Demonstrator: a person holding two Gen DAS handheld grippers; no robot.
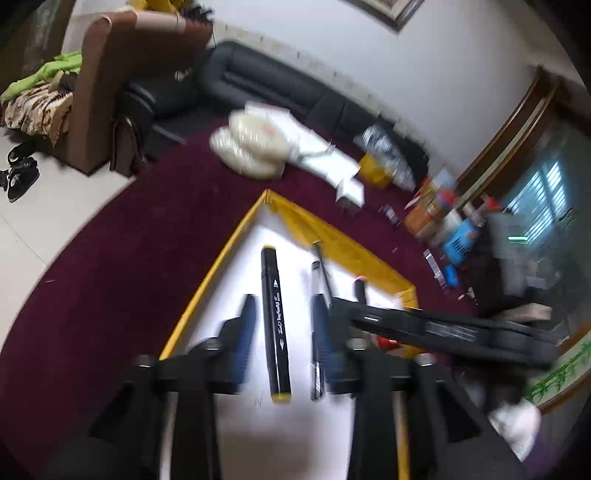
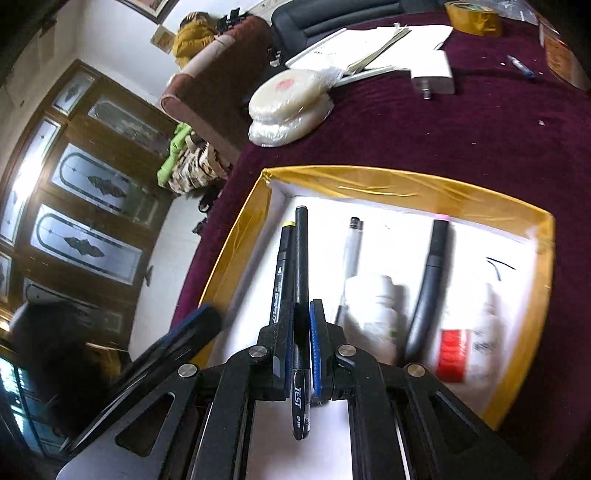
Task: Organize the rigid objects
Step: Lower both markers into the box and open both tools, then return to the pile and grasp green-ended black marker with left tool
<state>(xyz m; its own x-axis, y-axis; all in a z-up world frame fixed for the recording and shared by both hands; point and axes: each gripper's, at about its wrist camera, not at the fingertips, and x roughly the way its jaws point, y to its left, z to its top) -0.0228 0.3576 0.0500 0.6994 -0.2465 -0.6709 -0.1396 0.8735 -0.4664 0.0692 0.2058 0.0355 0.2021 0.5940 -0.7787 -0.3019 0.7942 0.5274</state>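
Note:
A white tray with a yellow taped rim (image 1: 214, 273) (image 2: 369, 181) lies on the maroon table. My left gripper (image 1: 282, 314) is open above it, its blue-padded fingers astride a black marker with yellow ends (image 1: 275, 325) that lies flat in the tray. My right gripper (image 2: 299, 314) is shut on a black pen marked TEST (image 2: 301, 295), held just above the tray beside that marker (image 2: 282, 273). A grey-white pen (image 2: 351, 254), a black marker with a pink tip (image 2: 428, 288) and two white bottles (image 2: 380, 314) (image 2: 469, 339) lie in the tray too.
On the maroon cloth beyond the tray lie wrapped white discs (image 2: 288, 107), papers and a booklet (image 2: 362, 48), a white charger (image 2: 432, 74), a yellow tape roll (image 2: 472, 16) and a small blue pen (image 2: 521, 66). The right gripper's body (image 1: 443, 328) crosses the left wrist view.

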